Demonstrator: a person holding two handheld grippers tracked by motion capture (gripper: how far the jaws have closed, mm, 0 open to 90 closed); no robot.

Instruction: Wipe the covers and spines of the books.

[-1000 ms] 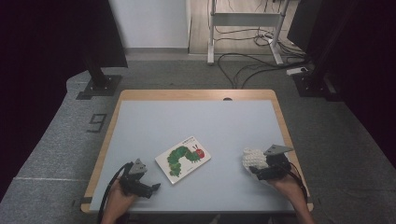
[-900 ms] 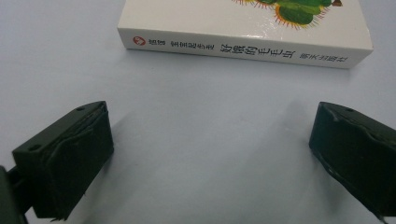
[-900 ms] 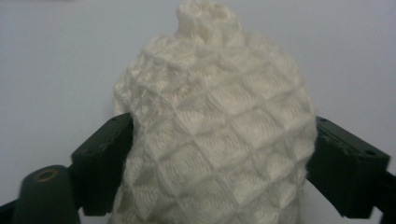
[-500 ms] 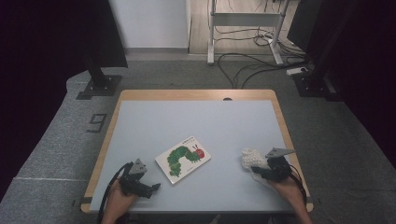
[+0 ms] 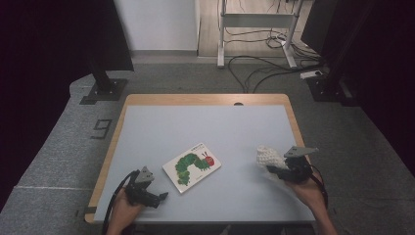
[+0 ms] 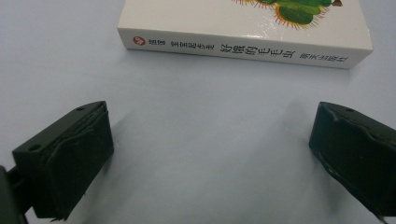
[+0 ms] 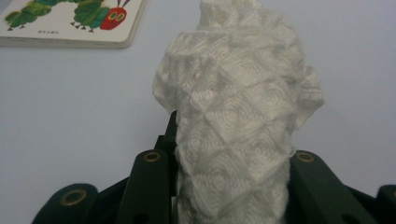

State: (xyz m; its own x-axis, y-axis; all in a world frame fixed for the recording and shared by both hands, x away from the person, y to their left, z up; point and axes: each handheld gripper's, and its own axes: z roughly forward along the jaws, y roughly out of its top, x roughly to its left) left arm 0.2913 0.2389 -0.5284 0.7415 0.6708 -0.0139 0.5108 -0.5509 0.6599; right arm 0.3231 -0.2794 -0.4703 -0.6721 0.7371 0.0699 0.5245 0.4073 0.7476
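at the lower right of the high view, my right gripper (image 5: 278,169) has its fingers (image 7: 149,182) clamped on a white knitted cloth (image 5: 268,156), having just closed on it; the bunched cloth sticks out past the tips, above the pale blue tabletop (image 5: 205,132). at the lower left, my left gripper (image 5: 155,197) rests low on the tabletop, fingers (image 6: 70,163) spread wide with nothing between them, pointed toward a caterpillar picture book (image 5: 192,166) lying flat in the lower centre of the frame, just ahead of them and not touching.
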